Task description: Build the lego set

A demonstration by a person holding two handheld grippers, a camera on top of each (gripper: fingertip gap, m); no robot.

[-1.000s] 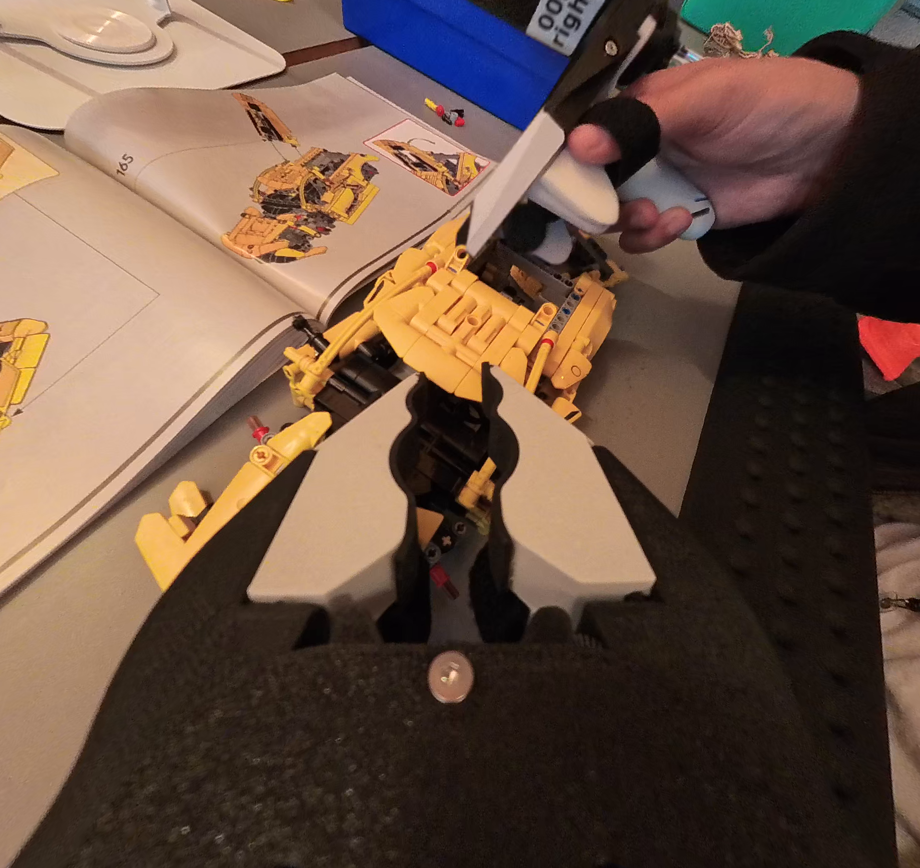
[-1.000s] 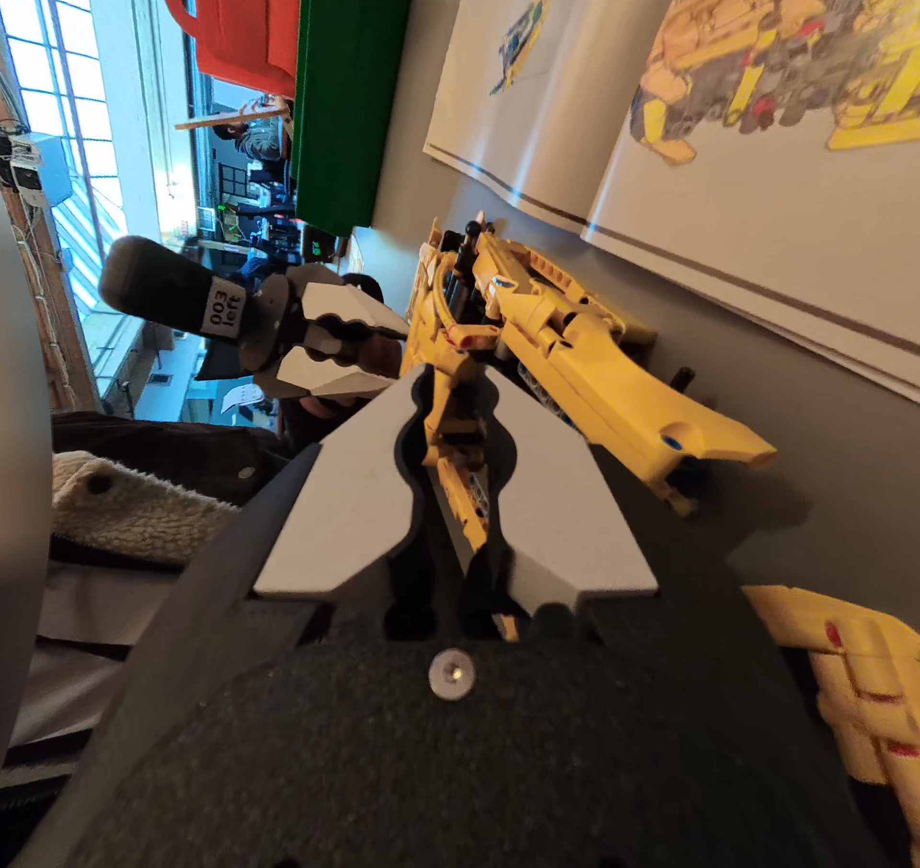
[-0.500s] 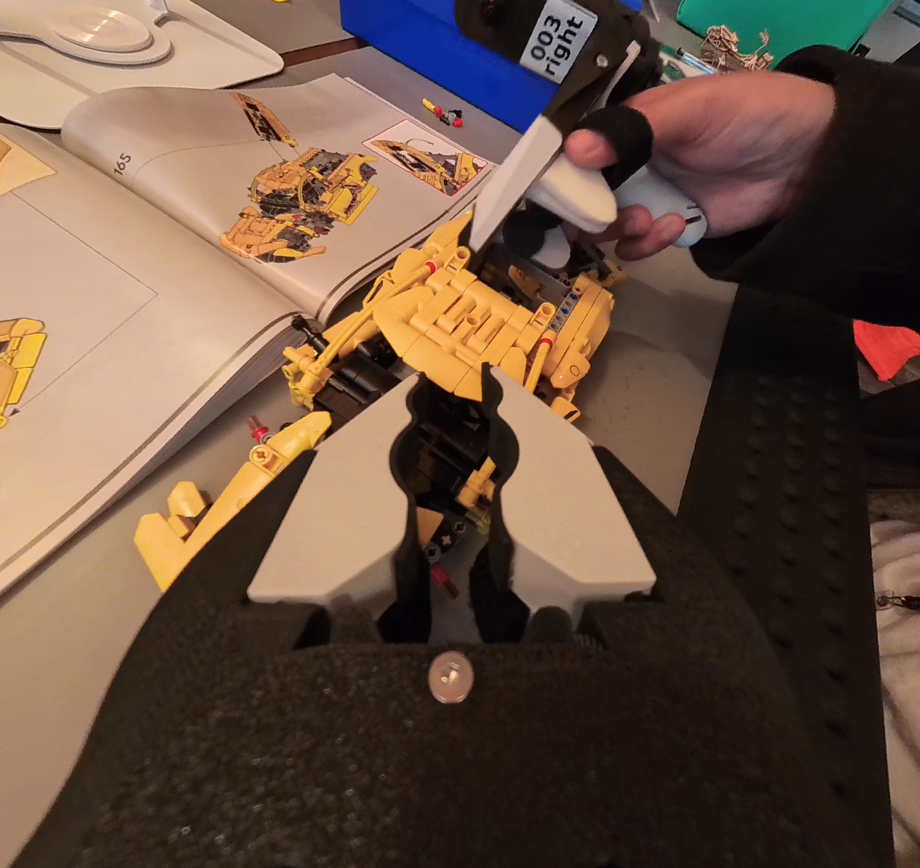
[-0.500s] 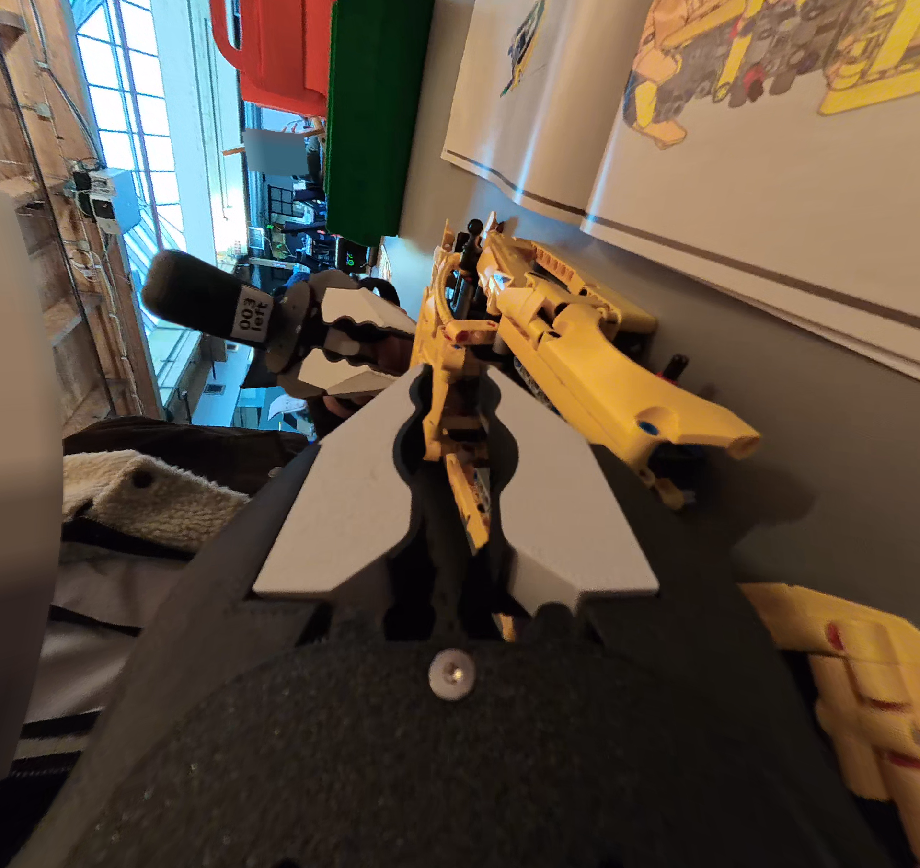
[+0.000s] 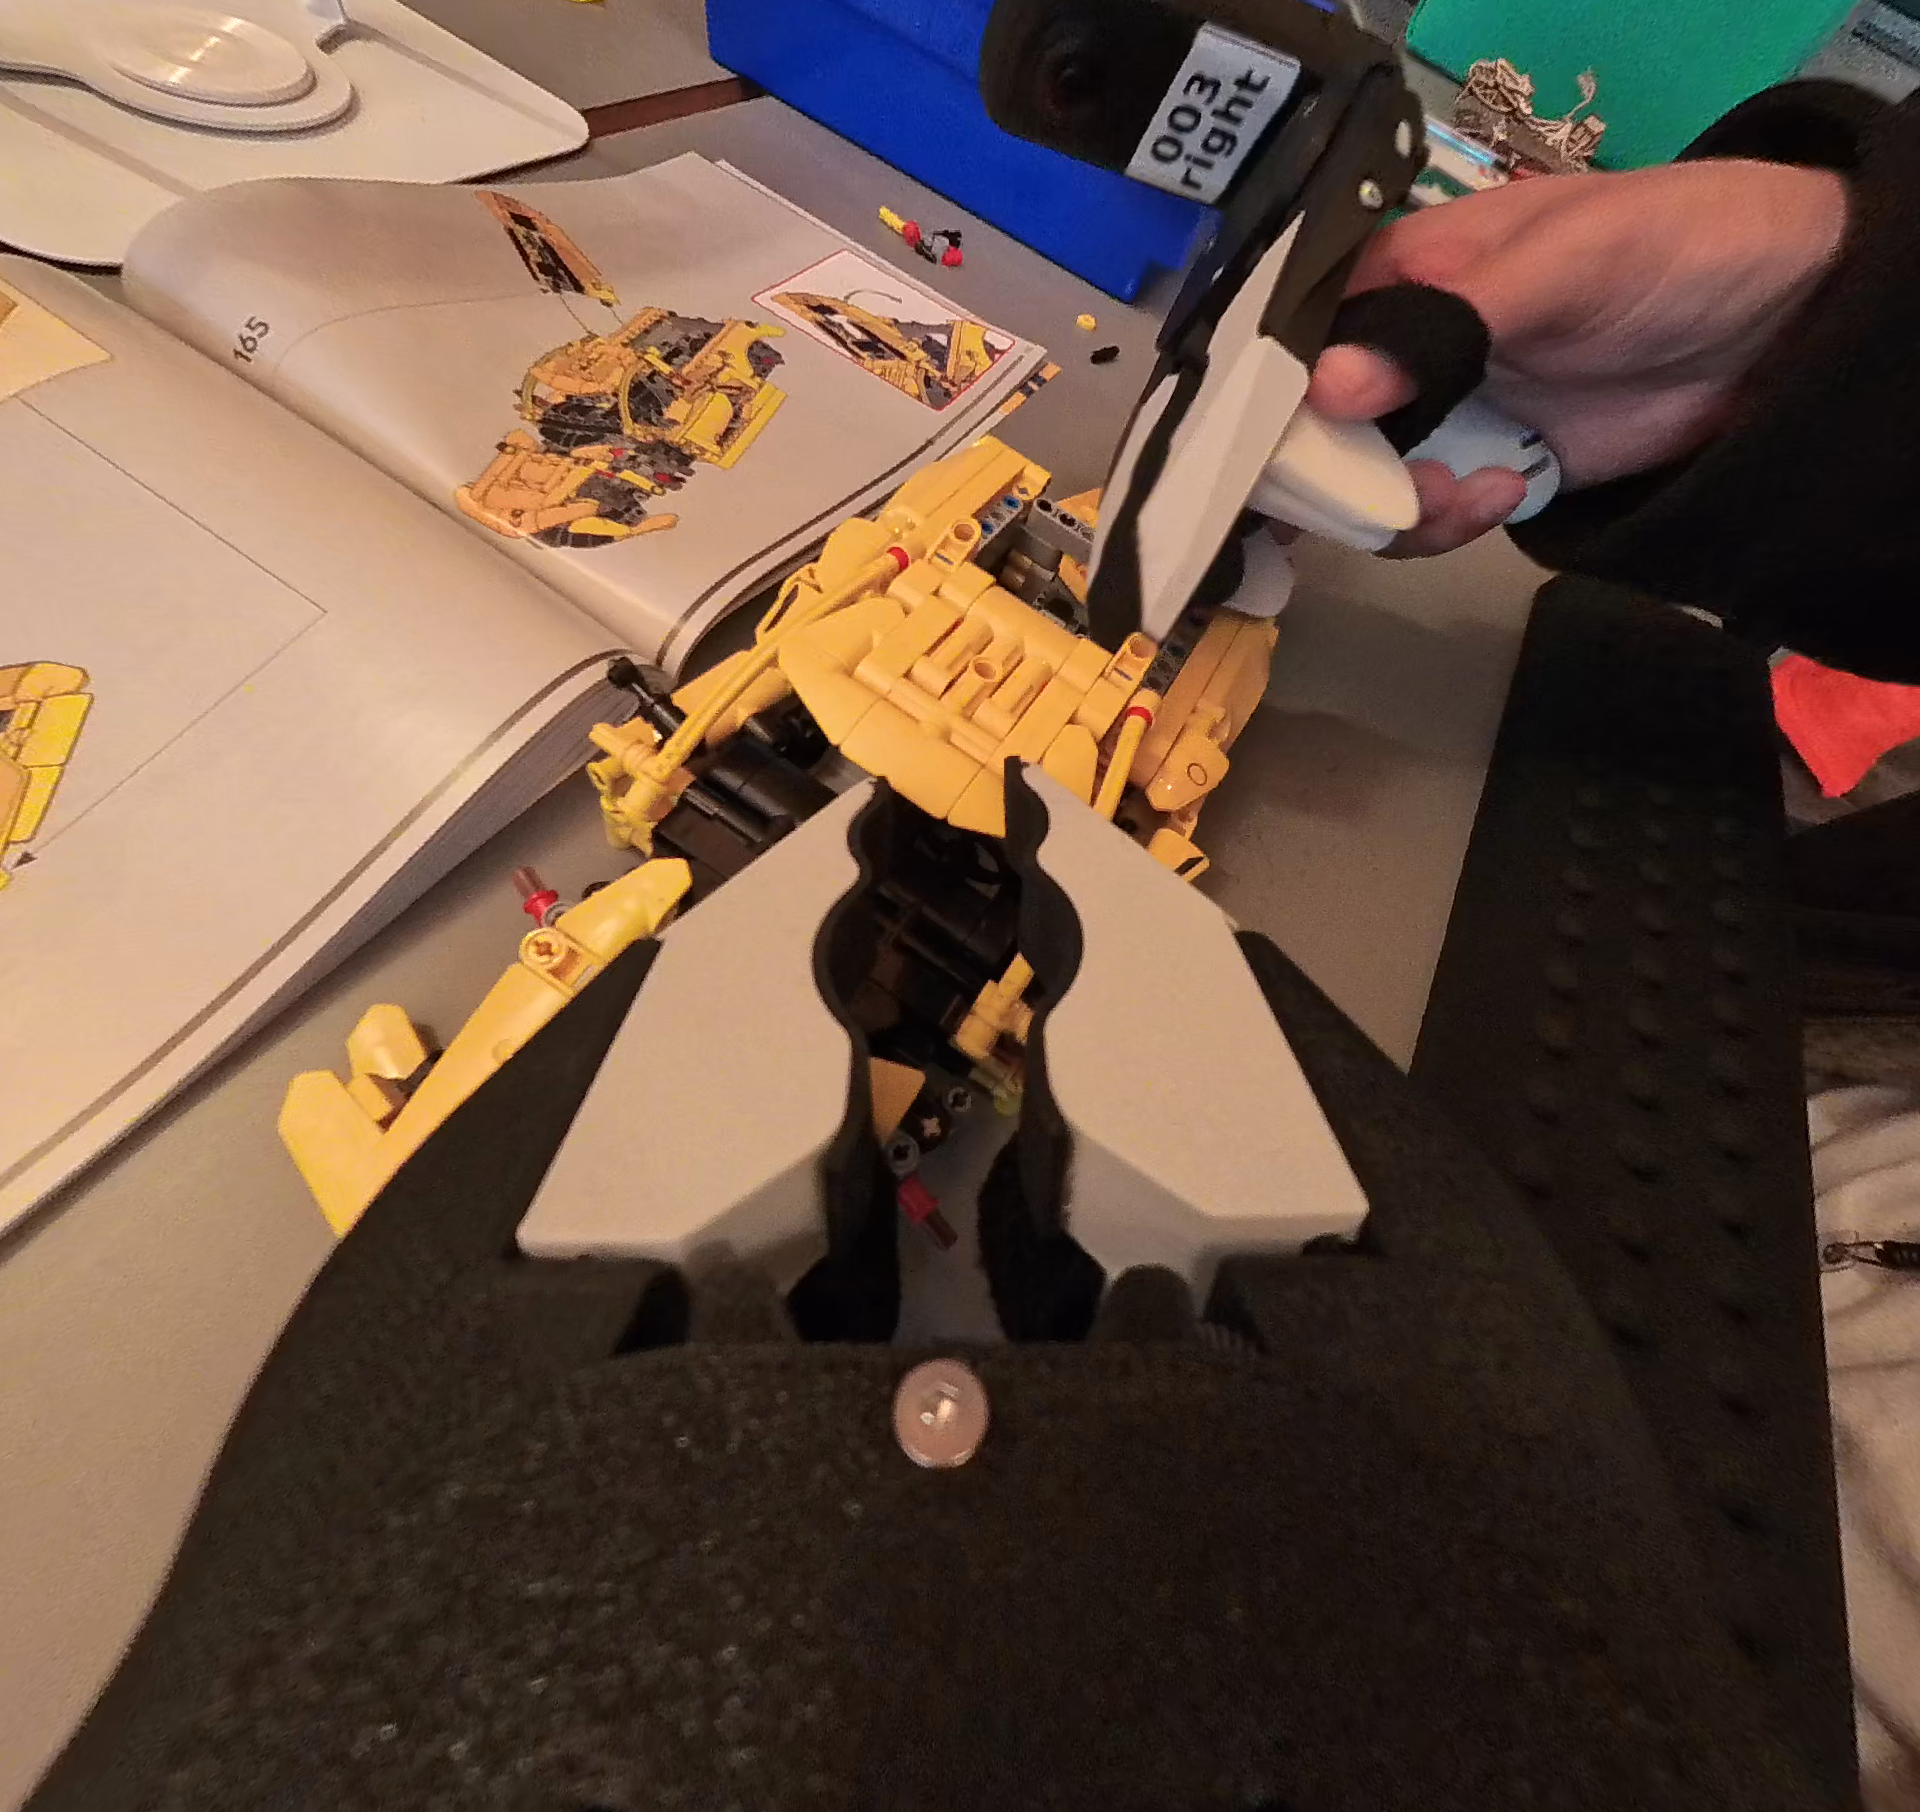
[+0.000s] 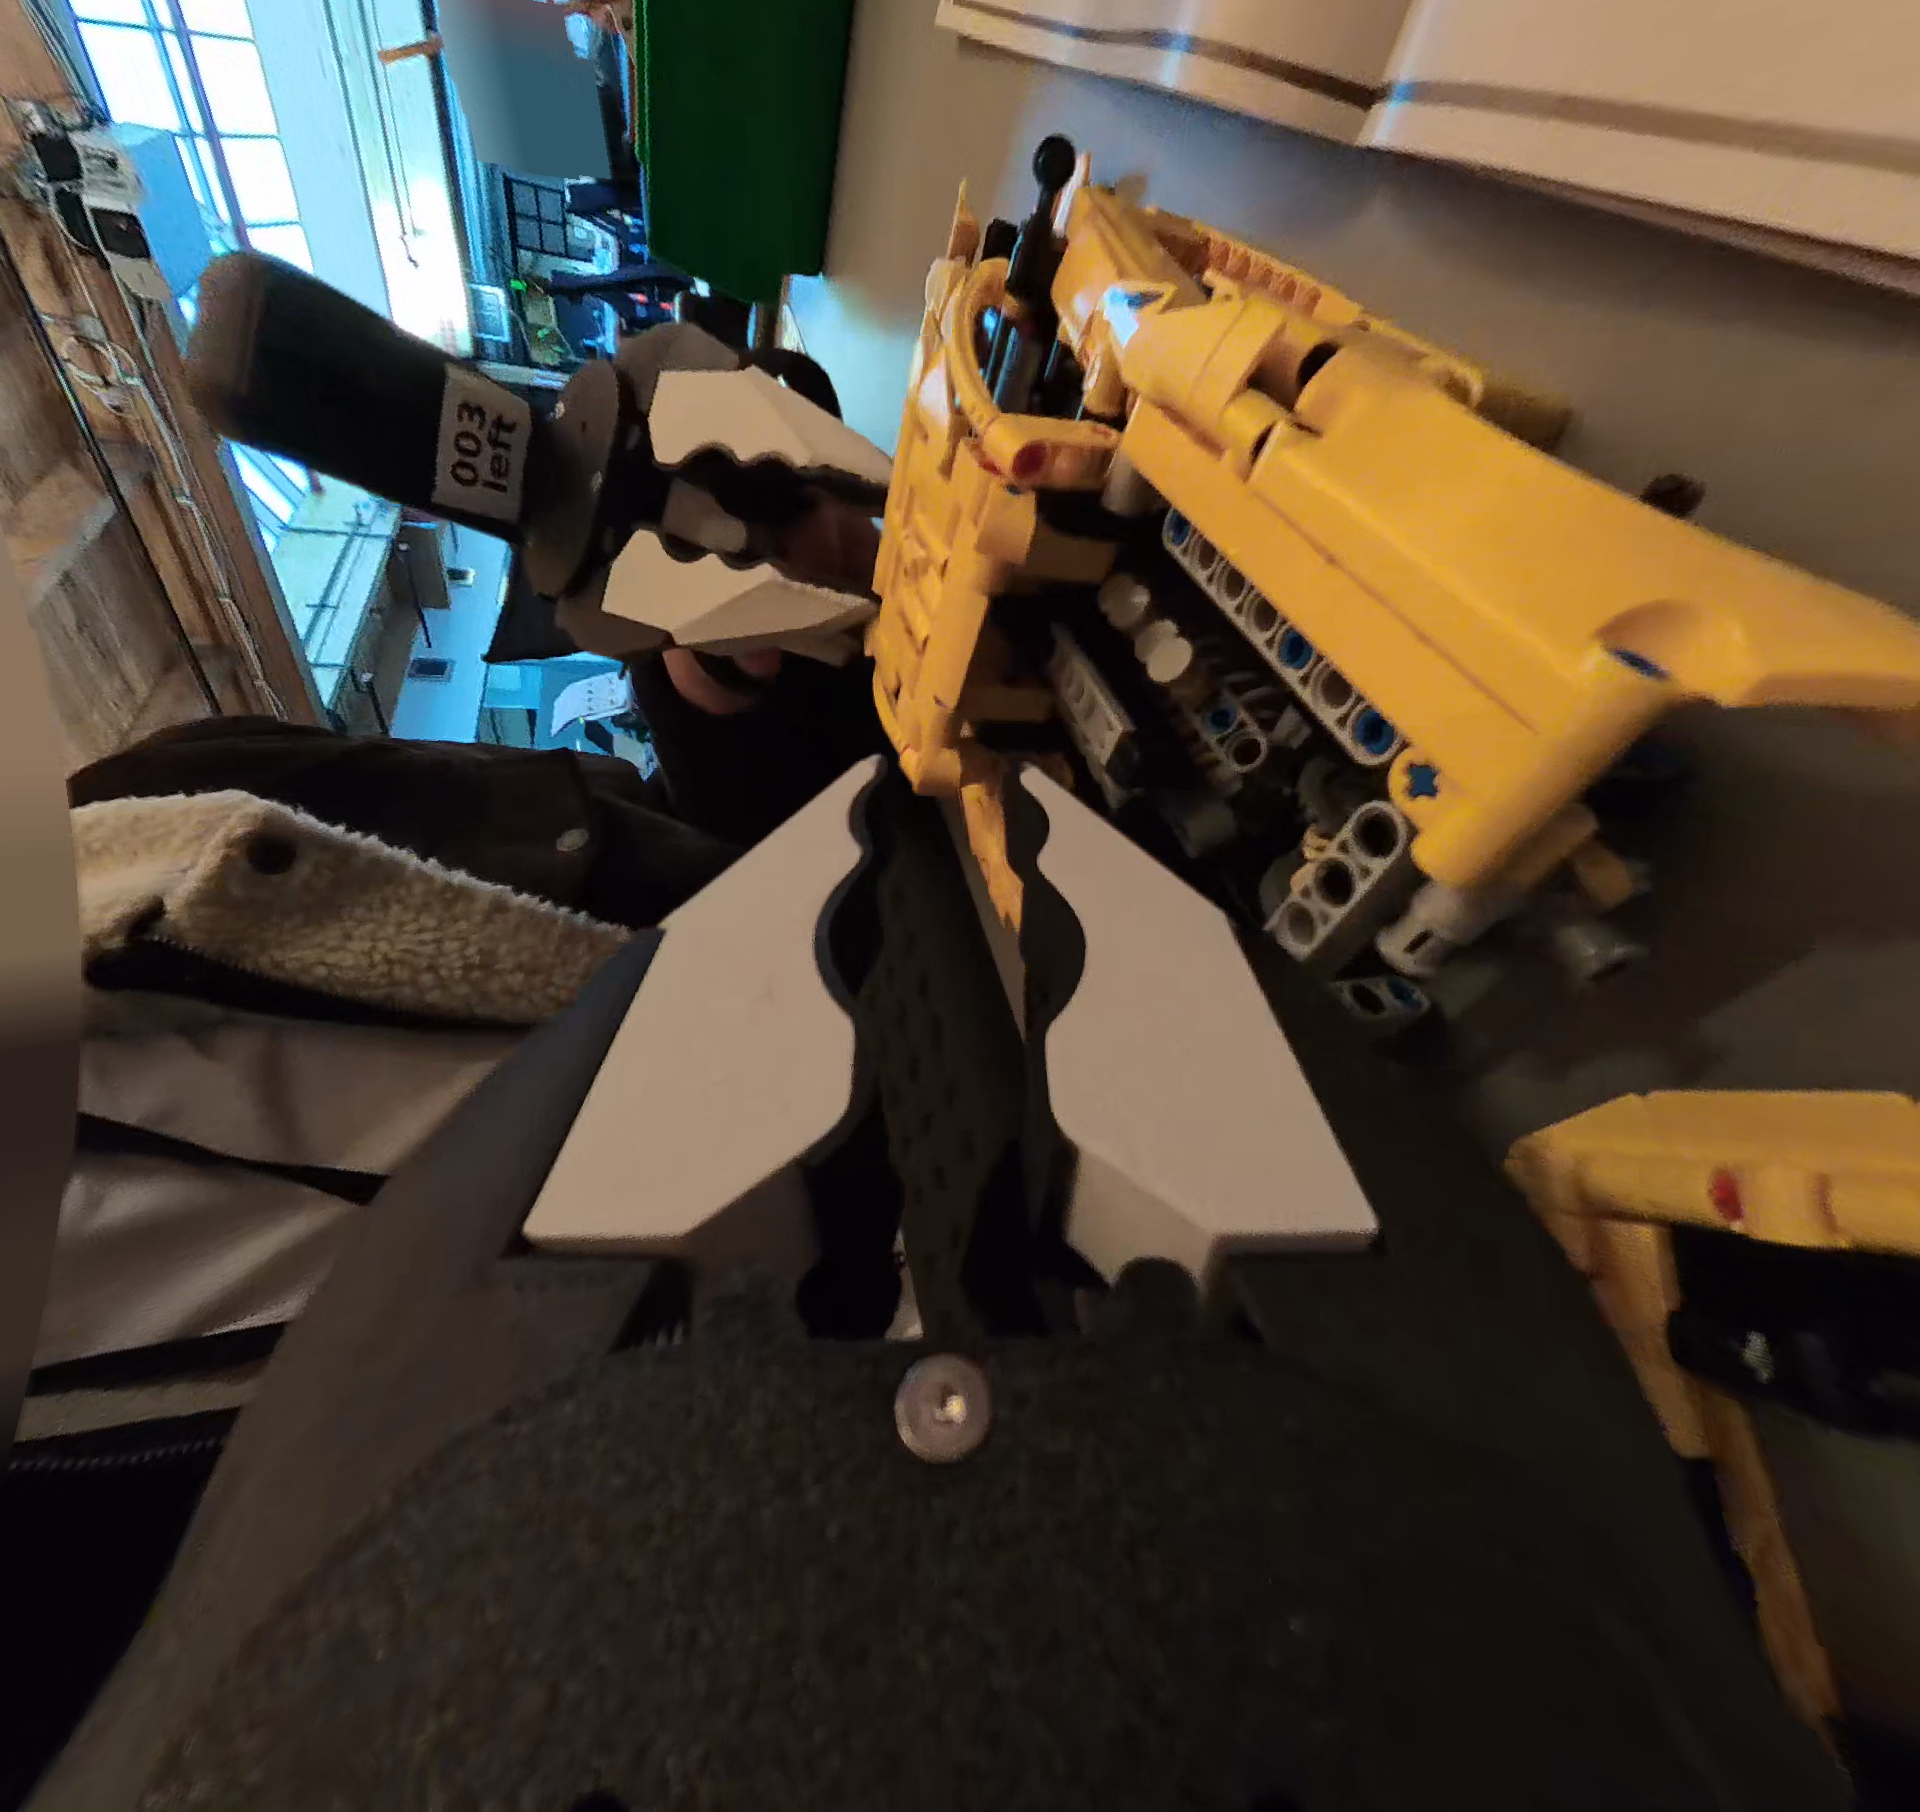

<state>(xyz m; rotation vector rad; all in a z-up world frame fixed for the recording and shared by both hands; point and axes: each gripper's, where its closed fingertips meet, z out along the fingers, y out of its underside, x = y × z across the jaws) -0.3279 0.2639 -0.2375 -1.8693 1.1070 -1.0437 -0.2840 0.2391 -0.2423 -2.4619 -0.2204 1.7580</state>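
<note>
A half-built yellow lego model (image 5: pixel 997 682) lay on its side on the grey table (image 5: pixel 156 1367), just beside an open instruction booklet (image 5: pixel 343 474), as a person worked it from both ends with two hand-held grippers. The left gripper (image 5: pixel 940 806) had its fingers a little apart around the model's dark near end, though whether they actually gripped it could not be made out; the right gripper (image 5: pixel 1127 624), held in a bare hand (image 5: pixel 1621 328), met the model's upper edge with its tips, and in its own view a thin yellow edge sat between its narrowly parted fingers (image 6: pixel 1174 1035), apparently pinched. The likely trouble from here was a split model: pulling or twisting from opposite ends could pop pinned beams apart, and a shallow hold on so thin an edge could slip and drop the model onto the loose yellow sub-assembly (image 5: pixel 468 1024) beside it. Small stray pins (image 5: pixel 925 240) near the blue bin (image 5: pixel 894 58) could also be knocked away. Each gripper carried a small white tag with printed characters, and the booklet showed a page number; no brand name could be read.
</note>
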